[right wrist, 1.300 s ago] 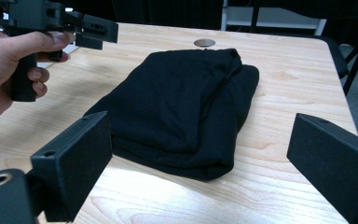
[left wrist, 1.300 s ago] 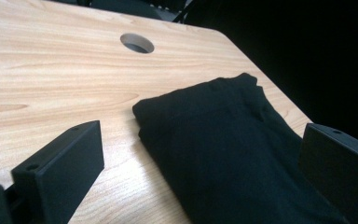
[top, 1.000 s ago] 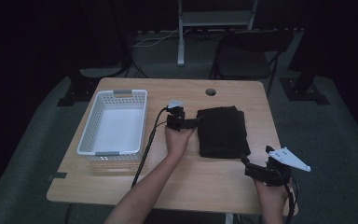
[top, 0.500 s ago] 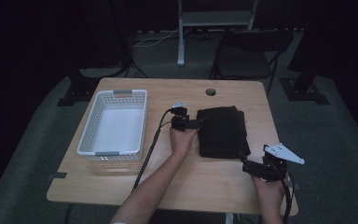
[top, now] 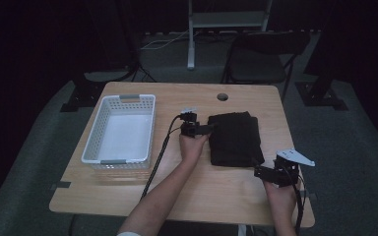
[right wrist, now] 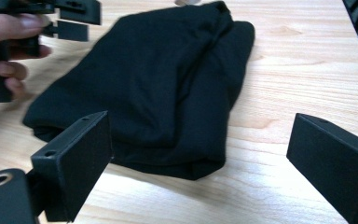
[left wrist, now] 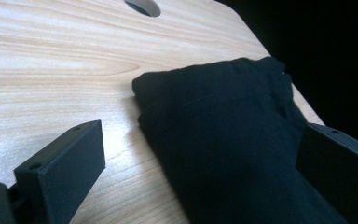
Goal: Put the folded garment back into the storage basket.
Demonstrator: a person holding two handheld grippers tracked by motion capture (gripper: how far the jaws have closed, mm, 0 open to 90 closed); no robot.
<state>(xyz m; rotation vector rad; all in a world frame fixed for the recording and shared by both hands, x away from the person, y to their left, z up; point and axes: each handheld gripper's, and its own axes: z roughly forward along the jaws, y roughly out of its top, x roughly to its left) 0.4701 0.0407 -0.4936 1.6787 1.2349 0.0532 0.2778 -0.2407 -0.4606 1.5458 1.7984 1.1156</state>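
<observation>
A folded black cloth (top: 235,138) lies on the wooden table (top: 142,206), right of centre. My left gripper (top: 210,129) is at the cloth's far left edge and points right. In the left gripper view its jaws stand open, with the cloth (left wrist: 223,135) lying between them. My right gripper (top: 257,172) sits just off the cloth's near right corner, also open. In the right gripper view the cloth (right wrist: 158,79) fills the space ahead of the jaws, and the left gripper (right wrist: 74,18) shows beyond it in a hand (right wrist: 9,28).
A white plastic basket (top: 98,152) stands empty on the table's left side. A round cable hole (top: 222,97) is near the far edge. A dark folding chair (top: 261,59) stands behind the table. Cables trail from both grippers toward the near edge.
My left gripper has shifted right until its jaws reach the cloth's left edge. My right gripper has moved left and forward, closer to the cloth's near right corner.
</observation>
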